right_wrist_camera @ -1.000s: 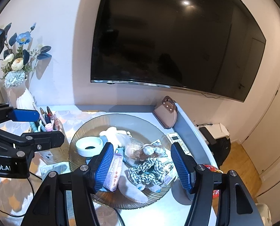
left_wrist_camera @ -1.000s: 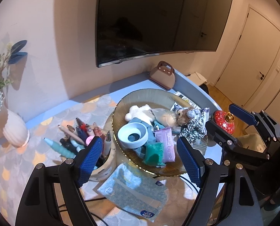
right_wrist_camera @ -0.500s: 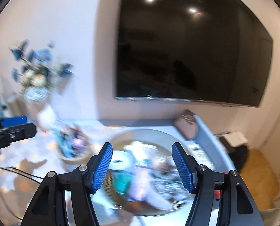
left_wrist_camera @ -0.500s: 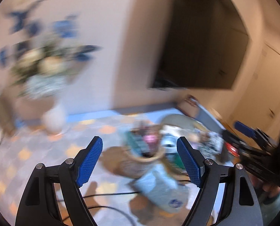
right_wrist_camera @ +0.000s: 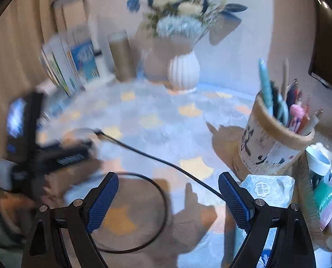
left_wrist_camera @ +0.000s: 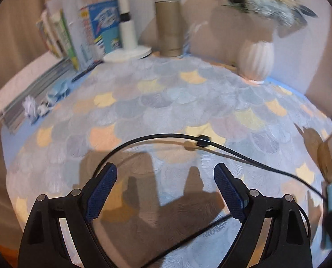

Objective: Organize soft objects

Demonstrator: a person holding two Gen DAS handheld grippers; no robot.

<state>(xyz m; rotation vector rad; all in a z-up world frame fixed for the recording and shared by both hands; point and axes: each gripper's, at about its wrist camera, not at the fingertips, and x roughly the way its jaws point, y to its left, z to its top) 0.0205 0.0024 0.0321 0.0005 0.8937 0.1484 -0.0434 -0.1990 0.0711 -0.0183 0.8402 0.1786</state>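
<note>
left claw gaping wide, jaws just opening, gripping nothing, facing bare patterned surface and black cable | right claw likewise wide, empty, just opening | tissue pack lying just right of right claw; remaining soft objects sitting at far right edge | right claw nearer
</note>
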